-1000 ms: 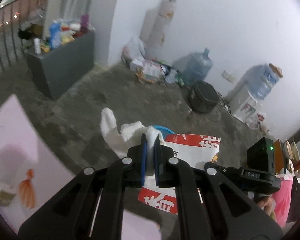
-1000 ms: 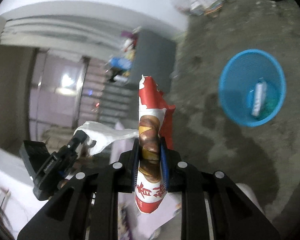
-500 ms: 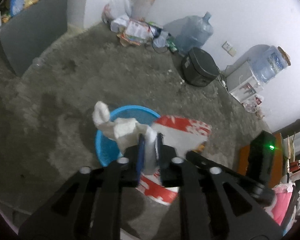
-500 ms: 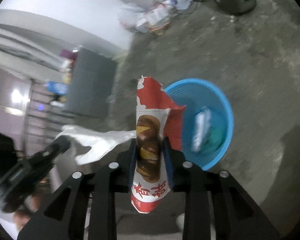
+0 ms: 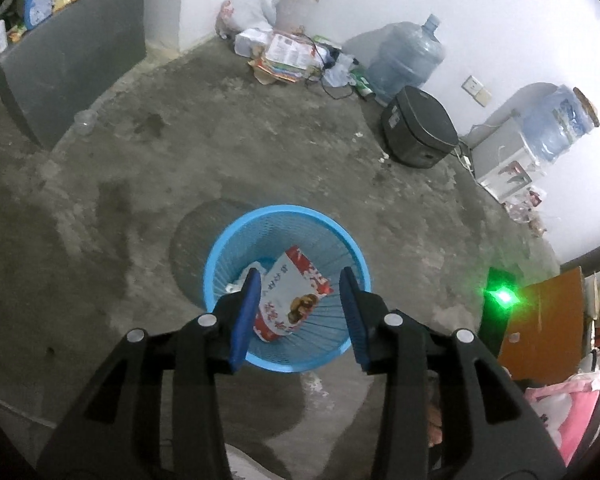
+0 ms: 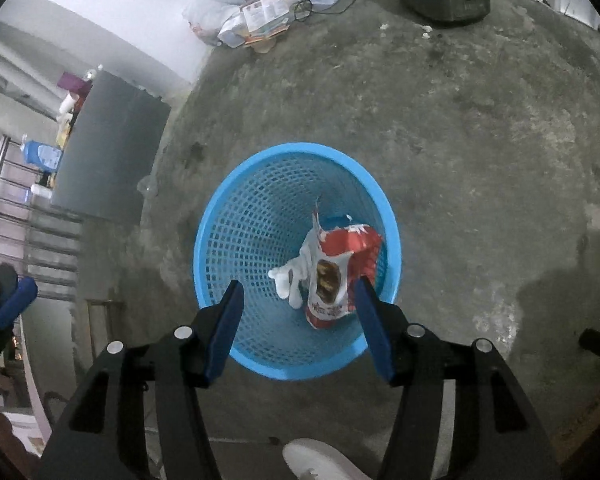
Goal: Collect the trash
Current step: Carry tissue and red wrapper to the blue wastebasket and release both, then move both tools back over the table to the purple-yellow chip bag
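Observation:
A blue mesh waste basket [image 5: 228,240] stands on the concrete floor; it also shows in the right wrist view [image 6: 252,208]. A red and white snack bag [image 5: 290,300] lies inside it, seen also in the right wrist view [image 6: 332,280], with a white crumpled tissue [image 6: 292,276] beside it. My left gripper [image 5: 298,314] is open and empty above the basket. My right gripper [image 6: 300,328] is open and empty above the basket. The left gripper's blue pad [image 6: 14,302] shows at the left edge of the right wrist view.
A grey cabinet [image 5: 64,64] with bottles on top stands at the left. A trash pile [image 5: 284,56], a water jug [image 5: 404,64], a dark rice cooker [image 5: 420,132] and a water dispenser [image 5: 512,160] line the wall. A white shoe [image 6: 320,460] is below.
Both grippers moved over the basket and opened. The tissue left the left gripper and the snack bag left the right gripper; both now lie in the basket.

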Action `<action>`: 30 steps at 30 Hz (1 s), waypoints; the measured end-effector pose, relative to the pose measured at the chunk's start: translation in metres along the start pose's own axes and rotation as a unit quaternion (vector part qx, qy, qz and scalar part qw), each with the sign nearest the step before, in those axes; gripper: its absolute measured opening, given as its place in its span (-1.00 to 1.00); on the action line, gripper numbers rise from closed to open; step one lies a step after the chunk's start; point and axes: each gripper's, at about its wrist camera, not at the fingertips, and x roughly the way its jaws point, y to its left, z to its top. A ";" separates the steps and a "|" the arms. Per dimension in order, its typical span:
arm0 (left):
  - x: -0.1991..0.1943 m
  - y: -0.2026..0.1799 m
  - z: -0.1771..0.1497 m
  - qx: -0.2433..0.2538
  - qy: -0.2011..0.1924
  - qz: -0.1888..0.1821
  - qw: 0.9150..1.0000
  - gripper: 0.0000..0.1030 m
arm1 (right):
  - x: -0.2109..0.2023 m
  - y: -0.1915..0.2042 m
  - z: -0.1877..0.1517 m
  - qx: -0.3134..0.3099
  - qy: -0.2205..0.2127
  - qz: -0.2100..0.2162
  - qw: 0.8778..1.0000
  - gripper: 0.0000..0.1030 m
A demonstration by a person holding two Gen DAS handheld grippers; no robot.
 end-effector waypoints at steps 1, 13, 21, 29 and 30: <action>-0.005 0.000 -0.001 0.001 -0.002 0.003 1.000 -0.23 | -0.006 0.001 -0.003 -0.002 -0.002 0.002 1.000 0.09; -0.141 0.027 -0.036 0.016 -0.048 0.080 0.995 -0.12 | -0.094 0.079 -0.076 -0.129 -0.027 0.039 0.990 0.29; -0.295 0.062 -0.132 0.007 -0.109 0.117 0.987 0.09 | -0.164 0.168 -0.146 -0.274 -0.019 0.114 0.955 0.36; -0.421 0.109 -0.274 -0.090 -0.215 0.172 0.957 0.20 | -0.197 0.239 -0.236 -0.396 0.041 0.191 0.897 0.39; -0.432 0.116 -0.292 -0.104 -0.225 0.185 0.951 0.21 | -0.199 0.246 -0.248 -0.410 0.048 0.194 0.890 0.39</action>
